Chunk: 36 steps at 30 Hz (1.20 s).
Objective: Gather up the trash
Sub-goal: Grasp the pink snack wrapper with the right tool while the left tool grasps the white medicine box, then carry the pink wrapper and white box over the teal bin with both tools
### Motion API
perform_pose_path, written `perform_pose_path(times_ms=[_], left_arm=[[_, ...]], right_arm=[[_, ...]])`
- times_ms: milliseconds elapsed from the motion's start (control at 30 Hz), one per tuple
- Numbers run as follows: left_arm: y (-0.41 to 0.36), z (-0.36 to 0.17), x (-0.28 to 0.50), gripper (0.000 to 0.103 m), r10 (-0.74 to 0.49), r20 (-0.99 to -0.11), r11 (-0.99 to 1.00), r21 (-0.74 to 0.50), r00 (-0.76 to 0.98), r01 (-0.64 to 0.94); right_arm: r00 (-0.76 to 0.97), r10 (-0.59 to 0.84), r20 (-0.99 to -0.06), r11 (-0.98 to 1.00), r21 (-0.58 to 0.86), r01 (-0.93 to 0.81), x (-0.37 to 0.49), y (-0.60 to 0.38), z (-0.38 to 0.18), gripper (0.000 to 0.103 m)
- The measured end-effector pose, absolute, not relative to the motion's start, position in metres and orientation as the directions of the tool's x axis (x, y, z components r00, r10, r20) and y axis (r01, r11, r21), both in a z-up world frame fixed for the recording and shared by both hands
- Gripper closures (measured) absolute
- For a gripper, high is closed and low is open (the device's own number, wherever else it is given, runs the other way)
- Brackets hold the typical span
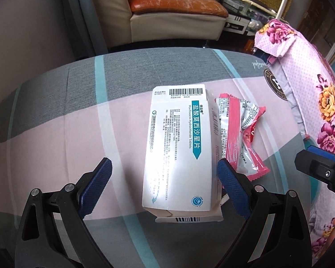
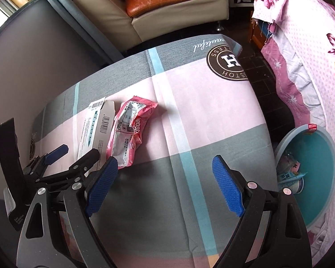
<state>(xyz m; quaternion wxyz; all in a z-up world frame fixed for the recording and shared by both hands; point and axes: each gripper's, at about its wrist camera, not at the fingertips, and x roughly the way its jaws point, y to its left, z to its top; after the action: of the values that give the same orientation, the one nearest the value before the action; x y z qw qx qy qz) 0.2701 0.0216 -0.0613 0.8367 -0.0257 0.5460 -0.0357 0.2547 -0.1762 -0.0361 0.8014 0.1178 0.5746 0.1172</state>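
Grippers, left (image 1: 164, 187) and right (image 2: 165, 185), are hovering wide open while box (image 1: 178, 147) and wrapper (image 1: 241, 131) are lying uncollected, bin (image 2: 319, 178) already holding scraps.

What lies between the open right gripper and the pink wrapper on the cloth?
In the right wrist view, only bare checked cloth lies between the right gripper and the pink wrapper; the left gripper stands beside it, near the white box.

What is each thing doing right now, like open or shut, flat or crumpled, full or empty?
Left gripper: open, straddling the box without gripping it.
Right gripper: open, holding nothing.
Medicine box: lying flat, near end flap open.
Pink wrapper: crumpled, lying beside the box.
Blue bin: open, some trash inside.
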Motion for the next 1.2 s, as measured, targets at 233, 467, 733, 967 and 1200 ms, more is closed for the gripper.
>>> perform_pose_path(times_ms=[233,467,733,967,1200], left_arm=[[0.058,-0.070,0.273,0.008,-0.060,-0.913,0.996,-0.080,0.402,-0.033],[0.089,-0.068,0.268,0.008,-0.043,-0.914,0.994,-0.078,0.404,-0.071],[0.098,-0.070,0.275,0.008,-0.029,-0.914,0.994,-0.069,0.404,-0.087],[0.077,-0.077,0.283,0.009,-0.025,-0.911,0.997,-0.050,0.411,-0.051],[0.072,-0.065,0.269,0.040,0.015,-0.887,0.997,-0.019,0.461,-0.070]], right_arm=[[0.281,0.352,-0.893,0.935,0.346,-0.071,0.277,-0.152,-0.046,0.021],[0.264,0.360,-0.895,0.933,0.345,-0.102,0.294,-0.116,-0.059,0.021],[0.286,0.323,-0.902,0.946,0.298,-0.129,0.298,-0.094,-0.071,0.061],[0.313,0.348,-0.884,0.937,0.320,-0.139,0.290,-0.107,-0.065,0.072],[0.352,0.359,-0.865,0.933,0.324,-0.155,0.269,-0.127,-0.050,0.072]])
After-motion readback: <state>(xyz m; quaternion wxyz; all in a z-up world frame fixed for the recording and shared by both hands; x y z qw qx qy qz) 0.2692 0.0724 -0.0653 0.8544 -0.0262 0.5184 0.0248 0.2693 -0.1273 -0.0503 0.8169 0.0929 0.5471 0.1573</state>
